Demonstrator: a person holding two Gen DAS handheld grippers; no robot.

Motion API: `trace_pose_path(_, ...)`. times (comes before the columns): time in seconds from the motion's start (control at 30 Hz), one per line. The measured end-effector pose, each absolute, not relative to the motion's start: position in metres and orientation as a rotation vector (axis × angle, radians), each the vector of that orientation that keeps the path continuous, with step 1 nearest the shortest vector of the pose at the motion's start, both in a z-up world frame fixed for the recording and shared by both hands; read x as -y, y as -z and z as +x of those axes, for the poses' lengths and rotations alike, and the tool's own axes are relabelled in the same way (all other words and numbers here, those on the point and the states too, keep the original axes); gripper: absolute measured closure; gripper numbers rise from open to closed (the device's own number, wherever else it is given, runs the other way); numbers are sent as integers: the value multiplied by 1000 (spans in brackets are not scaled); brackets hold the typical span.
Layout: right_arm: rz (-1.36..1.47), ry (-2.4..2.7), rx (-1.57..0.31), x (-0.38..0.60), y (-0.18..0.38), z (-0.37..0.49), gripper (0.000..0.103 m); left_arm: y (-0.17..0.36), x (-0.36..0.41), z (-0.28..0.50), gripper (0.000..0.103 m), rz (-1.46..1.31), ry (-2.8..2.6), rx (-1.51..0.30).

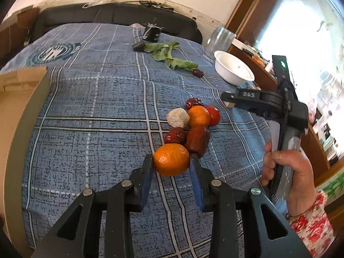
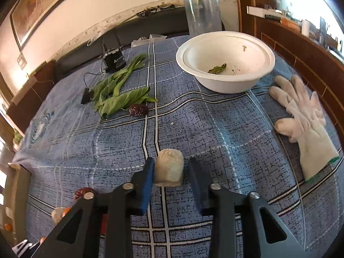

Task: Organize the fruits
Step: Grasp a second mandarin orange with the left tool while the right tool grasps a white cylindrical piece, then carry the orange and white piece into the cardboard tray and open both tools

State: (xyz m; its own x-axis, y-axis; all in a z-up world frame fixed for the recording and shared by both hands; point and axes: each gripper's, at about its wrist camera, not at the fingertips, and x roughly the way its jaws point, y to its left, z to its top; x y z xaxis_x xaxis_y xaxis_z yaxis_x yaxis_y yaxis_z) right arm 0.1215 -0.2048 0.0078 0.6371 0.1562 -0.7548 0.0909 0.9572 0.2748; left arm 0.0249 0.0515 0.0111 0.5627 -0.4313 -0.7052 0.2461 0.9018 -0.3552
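My left gripper is shut on an orange mandarin, held just above the blue plaid cloth. Behind it lies a pile: red dates, a second mandarin, a red tomato and a white stub. My right gripper holds a pale white stub against its left finger, with a gap at the right finger. The white bowl stands ahead of it with leaf scraps inside. The right gripper also shows in the left wrist view, right of the pile.
Green leaves and a lone date lie left of the bowl. A white glove lies at the right edge. A clear glass stands behind the bowl. A black adapter sits at the back. A cardboard box stands left.
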Motion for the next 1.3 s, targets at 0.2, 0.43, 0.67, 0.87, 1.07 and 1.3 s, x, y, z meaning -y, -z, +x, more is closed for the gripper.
trace_pose_path(0.2,347,-60,-886,209,-7,118,74,-9,-54,31,61,-250,378,-883)
trace_pose_path(0.43,335,-82,-886,199,-8,114,74,-8,-48,35,71,-229,403,-892)
trace_pose_path(0.67,351,-119,-878,191,-16,99,74,-12,-49,32,71,-230,412,-856)
trace_pose_path(0.87,360,-221,-834,167,-47,56,73,-15,-60,25,71,-273,411,-841)
trace_pose_path(1.07,312,-337,-811,124,-77,4,73,-32,-91,0,71,-368,390,-801)
trace_pose_path(1.3,243,-510,-812,42,-93,-21,73,-76,-172,-48,71,-331,250,-741)
